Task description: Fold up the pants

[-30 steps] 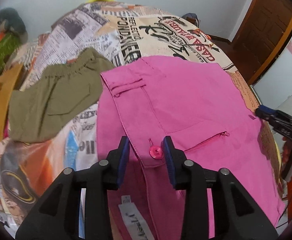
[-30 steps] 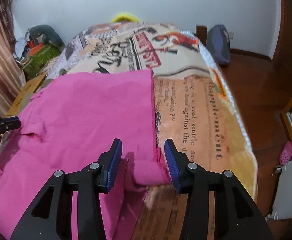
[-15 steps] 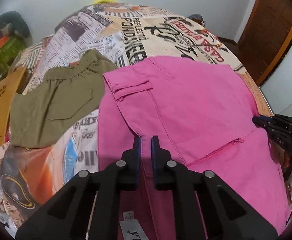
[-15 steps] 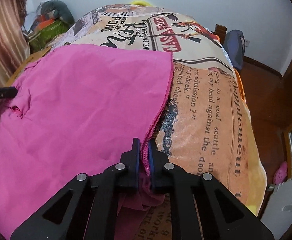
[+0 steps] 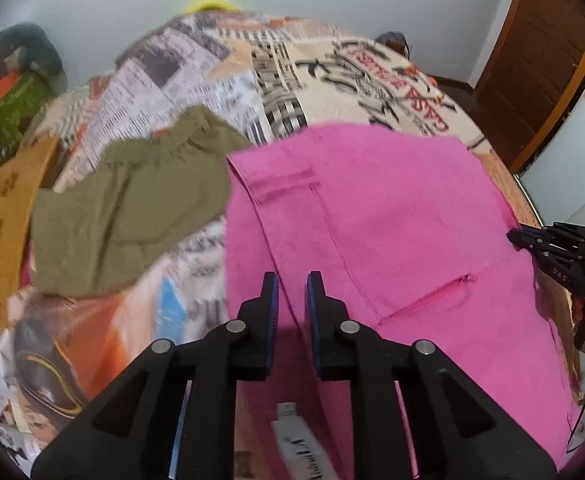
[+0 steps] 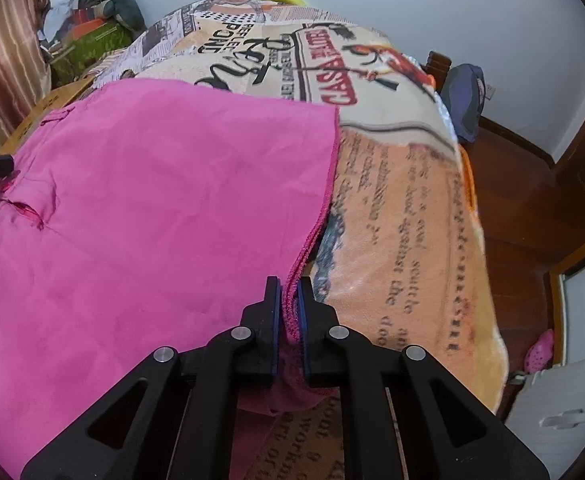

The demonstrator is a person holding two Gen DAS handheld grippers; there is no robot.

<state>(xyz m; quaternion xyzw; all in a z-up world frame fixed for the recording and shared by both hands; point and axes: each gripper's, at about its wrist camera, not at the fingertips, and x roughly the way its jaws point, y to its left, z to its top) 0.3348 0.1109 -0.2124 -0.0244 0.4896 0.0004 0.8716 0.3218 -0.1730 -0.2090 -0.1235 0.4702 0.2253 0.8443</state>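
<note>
At the far left in the left wrist view, a brown board (image 5: 0, 216) with flower cut-outs leans beside the bed, and above it lies a green bag (image 5: 10, 120). Next to them, on the printed blanket (image 5: 220, 72), rests a pair of olive shorts (image 5: 132, 200), crumpled, its right edge touching the pants (image 5: 392, 220). The pants are pink and lie spread over the near part of the blanket, with the waistband toward the camera; a belt loop and a pocket slit are visible on the top layer, and a white label shows low in the picture, inside the waist.

The left gripper (image 5: 292, 304) is over the waist edge of the pants. Its blue pads are close together with a narrow gap, and pink cloth fills this gap, so it is pinching the fabric. At the right edge of this view the other tool appears, black, at the far side of the pants.

In the right wrist view the pants (image 6: 152, 208) cover the left half of the picture, and the blanket (image 6: 404, 220) with its printed text covers the right. The right gripper (image 6: 288, 304) is pressed together on the hem edge of the pants, where the pink border meets the blanket; a fold of cloth hangs under the fingers. Farther right there are a wooden floor (image 6: 532, 208) and a blue backpack (image 6: 466, 96) against the wall.
</note>
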